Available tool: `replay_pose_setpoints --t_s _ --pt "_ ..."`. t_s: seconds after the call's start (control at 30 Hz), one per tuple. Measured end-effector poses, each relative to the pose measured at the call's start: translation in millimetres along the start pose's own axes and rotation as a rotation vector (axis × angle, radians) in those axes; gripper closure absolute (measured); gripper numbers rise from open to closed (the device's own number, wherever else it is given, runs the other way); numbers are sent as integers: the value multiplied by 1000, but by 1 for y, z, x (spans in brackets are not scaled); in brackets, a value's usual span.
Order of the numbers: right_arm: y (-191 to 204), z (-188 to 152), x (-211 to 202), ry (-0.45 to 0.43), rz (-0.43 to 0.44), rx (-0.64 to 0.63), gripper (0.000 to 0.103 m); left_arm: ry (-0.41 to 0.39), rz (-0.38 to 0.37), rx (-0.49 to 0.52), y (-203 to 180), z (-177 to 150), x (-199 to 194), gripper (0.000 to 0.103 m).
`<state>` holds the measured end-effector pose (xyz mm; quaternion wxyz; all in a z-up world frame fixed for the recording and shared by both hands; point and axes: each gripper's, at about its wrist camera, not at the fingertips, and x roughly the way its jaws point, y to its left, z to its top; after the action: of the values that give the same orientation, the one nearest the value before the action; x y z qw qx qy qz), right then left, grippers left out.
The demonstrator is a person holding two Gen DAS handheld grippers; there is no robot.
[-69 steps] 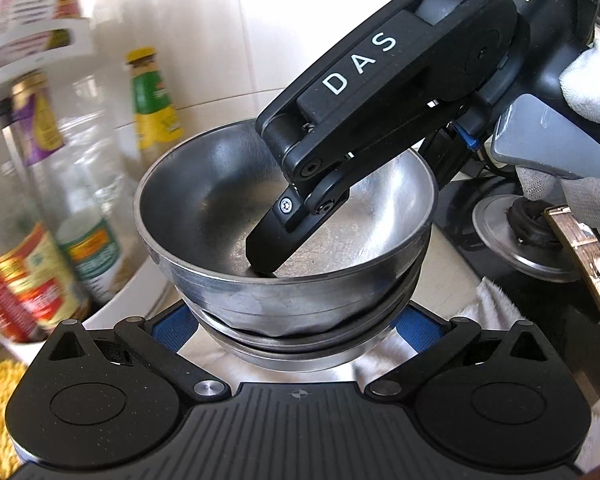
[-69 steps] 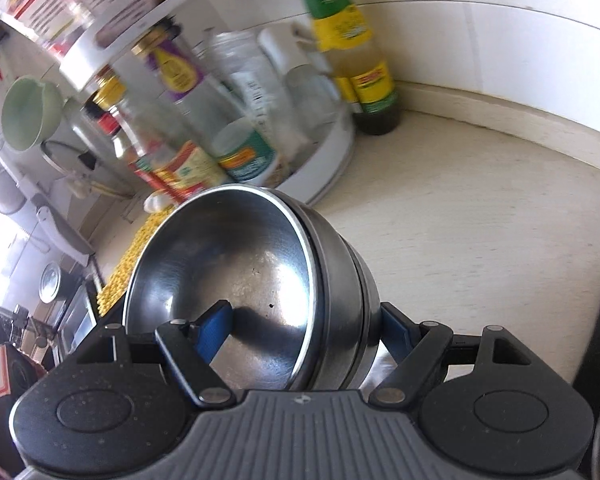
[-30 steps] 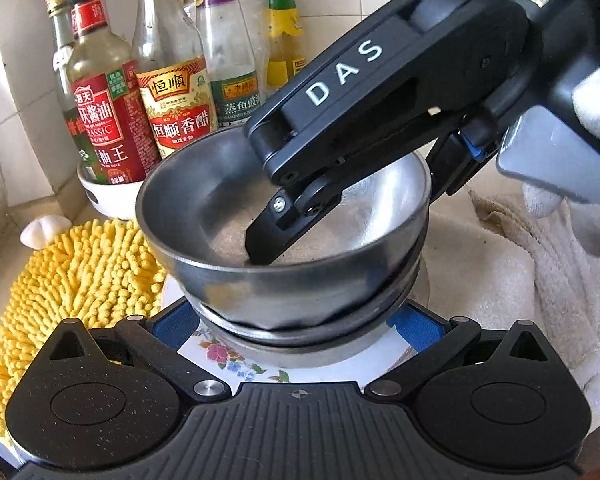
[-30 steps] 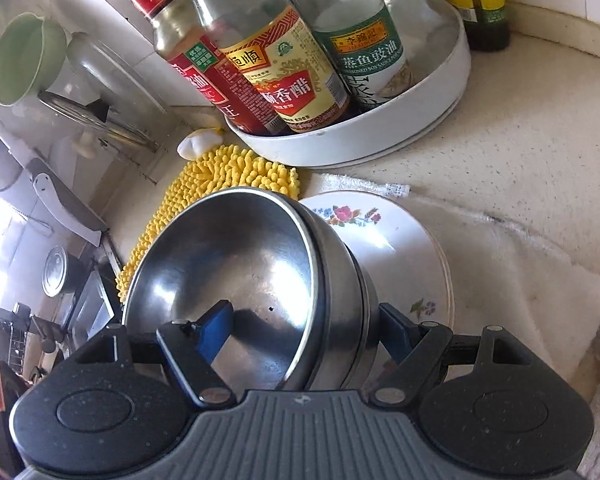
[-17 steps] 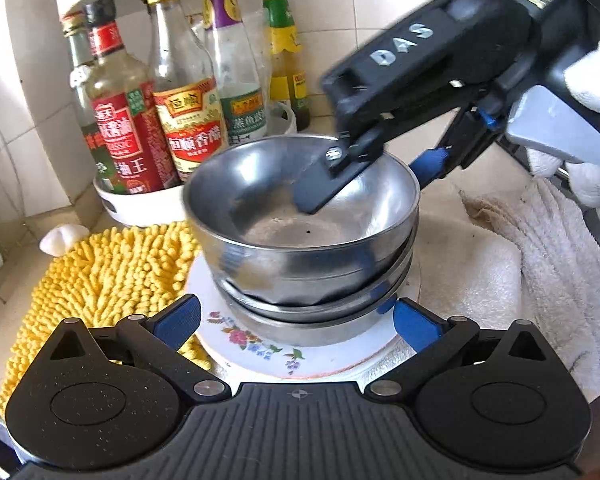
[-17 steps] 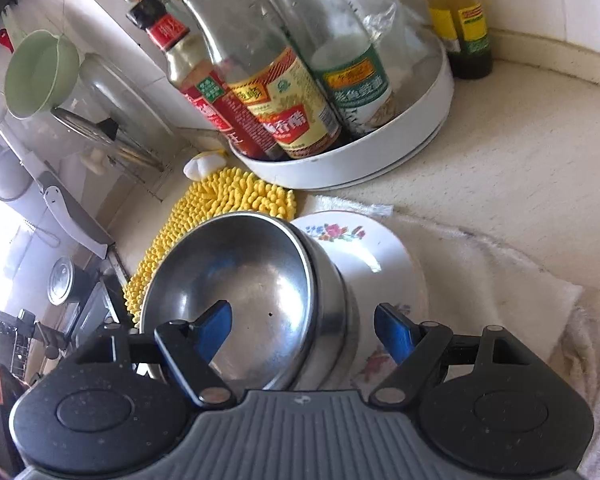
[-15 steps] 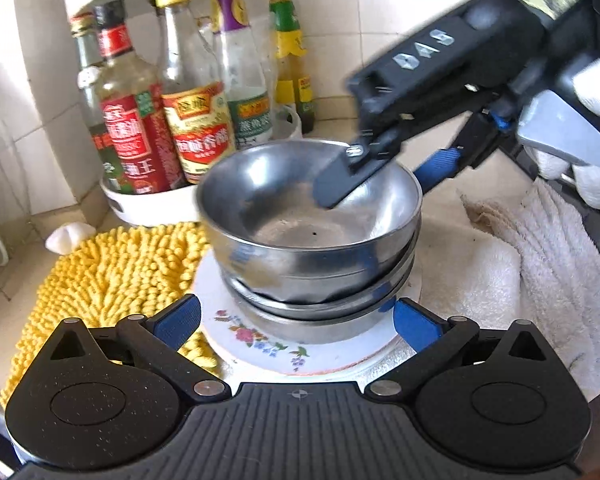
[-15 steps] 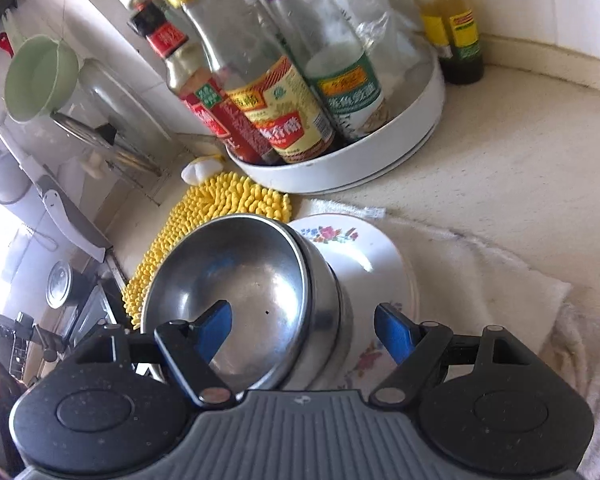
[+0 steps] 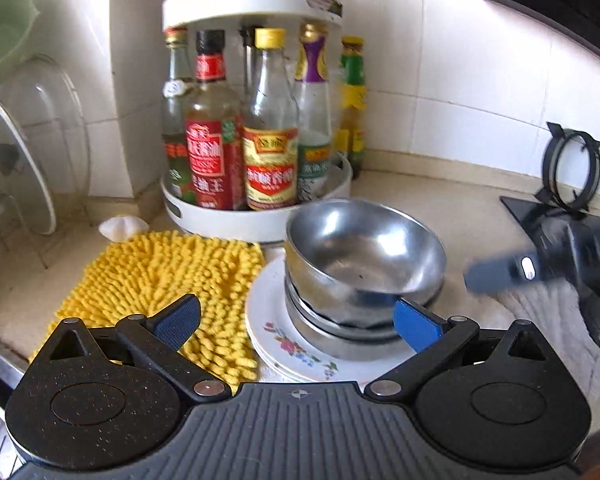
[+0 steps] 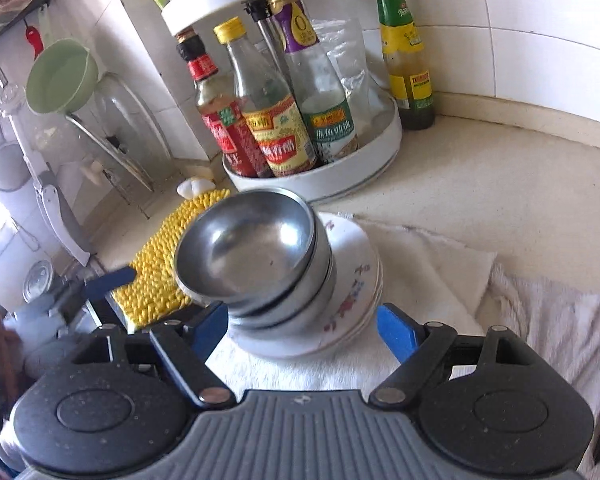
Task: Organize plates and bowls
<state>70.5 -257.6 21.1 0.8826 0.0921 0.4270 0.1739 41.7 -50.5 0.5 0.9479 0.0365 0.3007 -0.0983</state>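
Observation:
A stack of steel bowls (image 9: 364,256) (image 10: 252,256) stands on a stack of white floral plates (image 9: 284,344) (image 10: 352,284) on the counter. My left gripper (image 9: 296,322) is open and empty, drawn back in front of the stack. My right gripper (image 10: 302,330) is open and empty, also drawn back from the stack. The right gripper shows blurred at the right of the left wrist view (image 9: 540,268). The left gripper shows at the left of the right wrist view (image 10: 100,284).
A white turntable rack (image 9: 260,224) (image 10: 340,172) with several sauce bottles stands behind the bowls. A yellow chenille mat (image 9: 160,276) (image 10: 160,268) lies left of the plates, a white towel (image 10: 540,308) to the right. A stove burner (image 9: 568,168) is far right.
Both grippers let go of the bowl stack, which now rests on the floral plates, and pulled back. The right gripper has left the top bowl and swung off to the right.

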Motion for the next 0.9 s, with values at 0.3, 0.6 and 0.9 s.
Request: replay_pose_setpoints --t_s 0.3,0.6,0.9 --pt "-2 -12 -9 -52 -52 -36 5 -2 54 -82 -9 5 -6 0" --pt "-17 -19 -15 3 -96 -60 2 119 147 -152 -36 1 -9 0" --pt "-23 -28 -21 43 -68 -77 1 171 227 -162 -57 -7 -23 0"
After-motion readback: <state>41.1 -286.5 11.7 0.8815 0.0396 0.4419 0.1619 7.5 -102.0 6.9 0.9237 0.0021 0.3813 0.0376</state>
